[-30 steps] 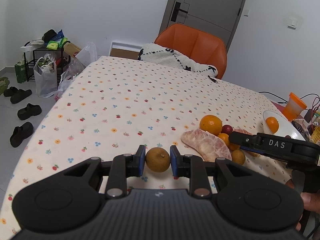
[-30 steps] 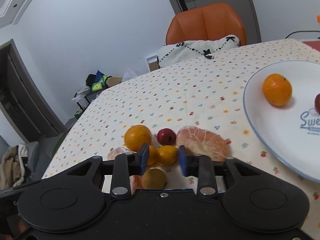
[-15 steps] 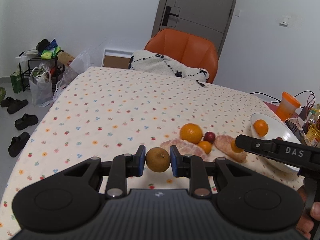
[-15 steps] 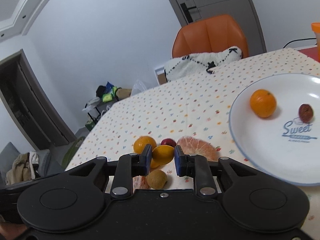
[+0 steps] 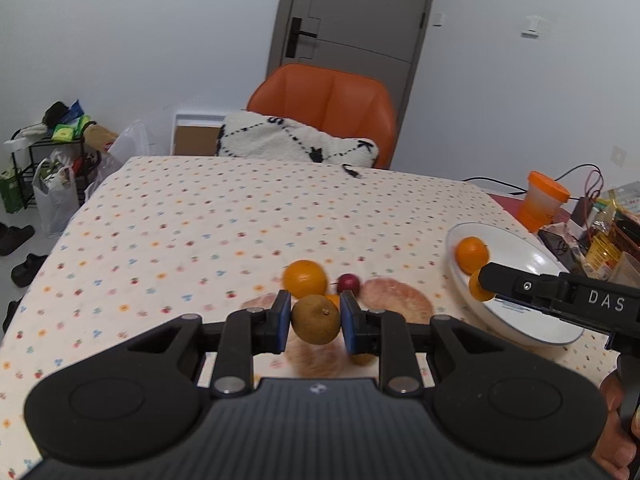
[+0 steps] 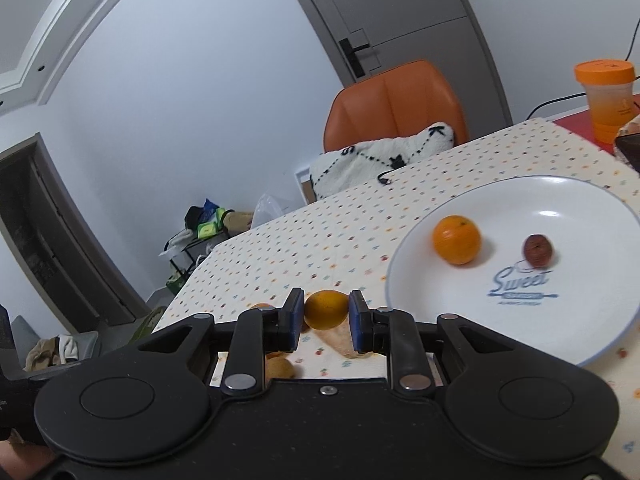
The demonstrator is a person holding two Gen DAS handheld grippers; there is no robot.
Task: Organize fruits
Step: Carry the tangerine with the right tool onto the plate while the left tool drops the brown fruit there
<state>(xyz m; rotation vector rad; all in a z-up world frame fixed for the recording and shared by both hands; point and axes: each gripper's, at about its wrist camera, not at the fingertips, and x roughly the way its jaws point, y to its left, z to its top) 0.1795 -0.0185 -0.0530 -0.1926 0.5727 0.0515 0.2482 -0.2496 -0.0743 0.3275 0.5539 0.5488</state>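
"Sweet" in blue script on white plate [image 6: 592,344]; "DAS" on right gripper [image 5: 478,286] arm; smaller print illegible.

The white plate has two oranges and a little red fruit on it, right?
Not quite. The right wrist view shows the white plate holding just one orange beside the little red fruit. The other small orange is clamped in the right gripper.

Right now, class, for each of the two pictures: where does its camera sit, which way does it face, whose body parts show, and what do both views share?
Left wrist: sits behind the left gripper, facing across the table to the orange chair; its fingers clamp a brown fruit; a hand shows.
Right wrist: sits behind the right gripper, facing the chair and white plate; its fingers hold a small orange fruit.
Shared: plate, chair, door.
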